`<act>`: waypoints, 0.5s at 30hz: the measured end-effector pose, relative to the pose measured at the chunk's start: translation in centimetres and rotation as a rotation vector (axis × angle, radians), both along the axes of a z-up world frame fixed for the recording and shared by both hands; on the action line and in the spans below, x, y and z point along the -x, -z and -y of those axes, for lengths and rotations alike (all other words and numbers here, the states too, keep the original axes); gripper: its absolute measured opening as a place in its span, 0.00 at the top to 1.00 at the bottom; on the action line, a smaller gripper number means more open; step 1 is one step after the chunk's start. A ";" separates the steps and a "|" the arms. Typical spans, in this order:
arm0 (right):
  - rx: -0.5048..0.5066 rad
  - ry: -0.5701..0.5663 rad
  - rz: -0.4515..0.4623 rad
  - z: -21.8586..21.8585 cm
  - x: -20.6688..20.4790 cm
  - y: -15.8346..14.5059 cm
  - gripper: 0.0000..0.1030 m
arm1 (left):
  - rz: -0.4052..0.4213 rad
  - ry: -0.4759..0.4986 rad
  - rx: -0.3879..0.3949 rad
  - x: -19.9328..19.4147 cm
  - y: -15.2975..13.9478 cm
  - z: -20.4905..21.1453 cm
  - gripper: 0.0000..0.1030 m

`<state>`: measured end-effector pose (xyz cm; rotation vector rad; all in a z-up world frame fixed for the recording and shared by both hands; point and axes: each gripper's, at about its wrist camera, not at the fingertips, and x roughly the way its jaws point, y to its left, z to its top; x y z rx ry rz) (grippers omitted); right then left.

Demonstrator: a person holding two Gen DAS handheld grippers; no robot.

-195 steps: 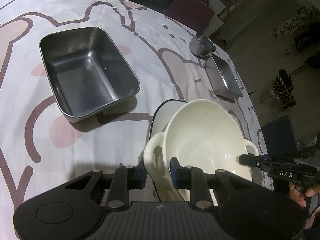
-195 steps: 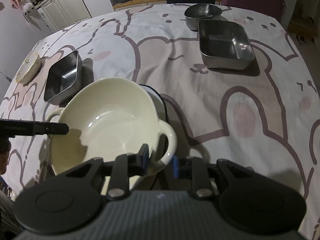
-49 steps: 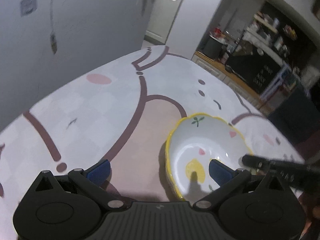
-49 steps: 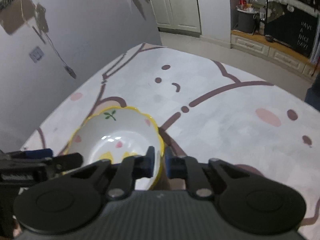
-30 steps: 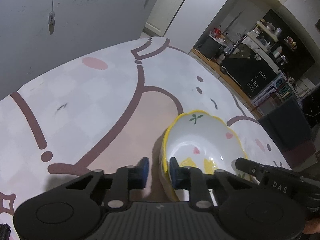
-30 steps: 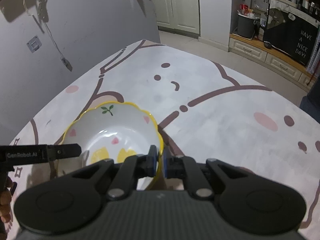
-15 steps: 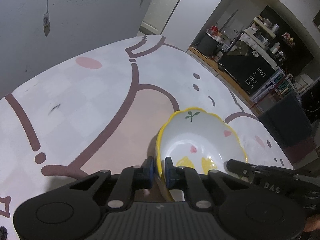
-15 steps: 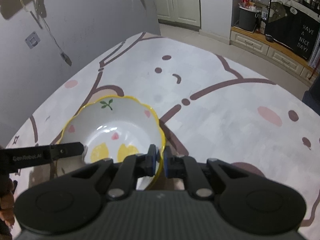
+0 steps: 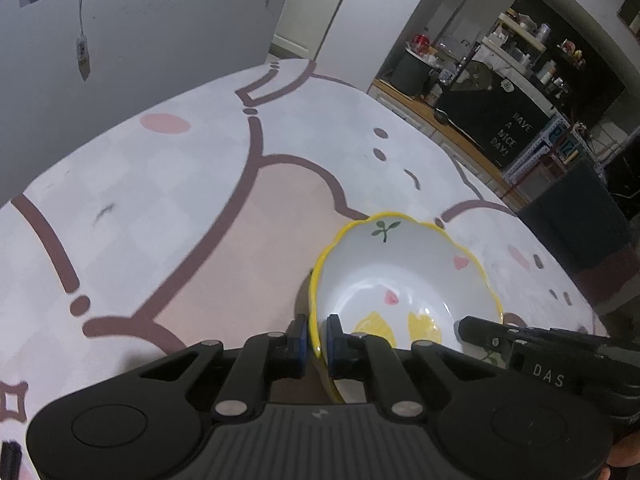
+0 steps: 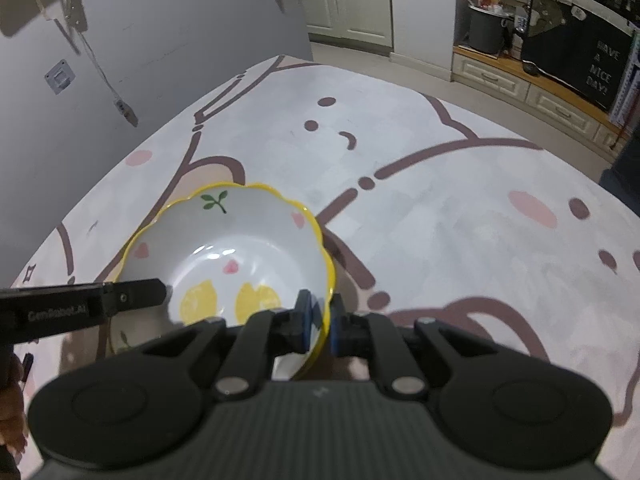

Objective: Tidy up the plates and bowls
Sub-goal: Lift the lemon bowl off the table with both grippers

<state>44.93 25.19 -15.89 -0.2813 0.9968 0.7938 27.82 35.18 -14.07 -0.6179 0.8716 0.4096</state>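
Now the yellow-rimmed bowl point(image 9: 404, 280), near the tablecloth's point(image 9: 200, 200) near edge, is gripped by its rim at 2 opposite sides by the left gripper point(image 9: 317, 337) and right gripper point(image 10: 320, 322).

White letters "DAS" are read on the black finger of the right gripper point(image 9: 548, 364) where it is seen from the left wrist camera. On the black finger of the left gripper point(image 10: 60, 312), seen from the right wrist camera, pale lettering "GenRobot.AI" is made out, somewhat blurred. "HAVE A NICE DAY!" is written in white on the dark board point(image 9: 508, 136) leaning in the kitchen background, and is repeated in the right wrist view point(image 10: 600, 68).
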 end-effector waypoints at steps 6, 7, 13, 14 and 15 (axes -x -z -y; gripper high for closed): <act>-0.012 0.035 0.022 2.1 1.0 -1.8 0.90 | 0.037 0.040 -0.022 0.4 -2.7 2.6 0.91; -0.020 0.044 0.028 2.6 1.2 -2.3 0.90 | 0.047 0.050 -0.023 0.5 -3.3 3.1 0.91; -0.059 0.111 0.063 7.1 2.8 -5.9 0.91 | 0.093 0.114 -0.045 1.6 -6.7 7.2 0.91; -0.062 0.121 0.070 7.8 3.3 -6.4 0.91 | 0.101 0.125 -0.051 1.9 -7.2 7.9 0.91; -0.068 0.133 0.074 8.7 3.7 -7.0 0.91 | 0.109 0.138 -0.056 2.2 -7.9 8.8 0.91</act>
